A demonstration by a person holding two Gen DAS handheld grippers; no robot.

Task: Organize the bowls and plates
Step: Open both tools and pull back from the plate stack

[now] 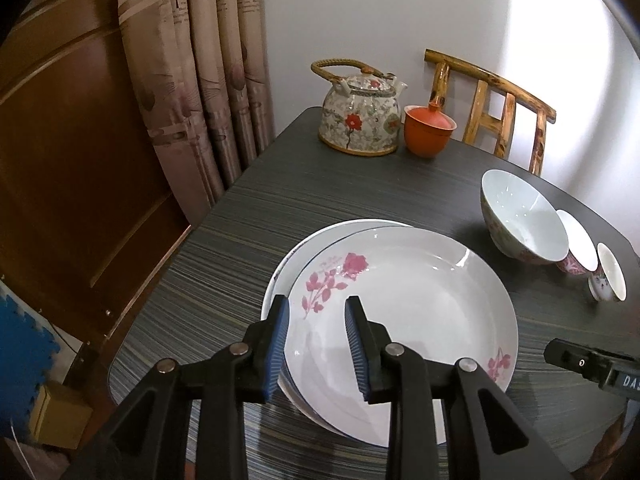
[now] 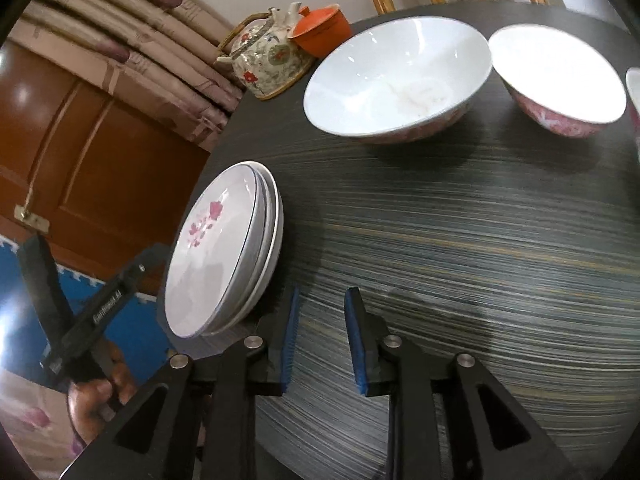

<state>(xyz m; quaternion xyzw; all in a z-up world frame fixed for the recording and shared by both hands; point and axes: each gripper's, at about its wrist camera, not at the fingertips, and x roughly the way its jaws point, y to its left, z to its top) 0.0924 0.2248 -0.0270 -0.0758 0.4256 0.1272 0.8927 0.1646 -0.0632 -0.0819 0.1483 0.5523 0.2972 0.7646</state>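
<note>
Now, as seen from both wrists:
Left gripper (image 1: 317, 312): jaws parted, poised over the near-left rim of the top plate (image 1: 404, 300), nothing pinched between the pads.
Right gripper (image 2: 322, 312): jaws apart, empty, above bare table (image 2: 460, 240) just right of the plates.
Plates: stacked near the table's left edge, top one with pink flowers.
Bowls: large bowl (image 2: 396, 76), medium bowl (image 2: 558, 80), small bowl (image 1: 610, 272) in a row, well apart from the stack.
Far corner: teapot (image 1: 360, 118) beside orange lidded cup (image 1: 427, 130).
</note>
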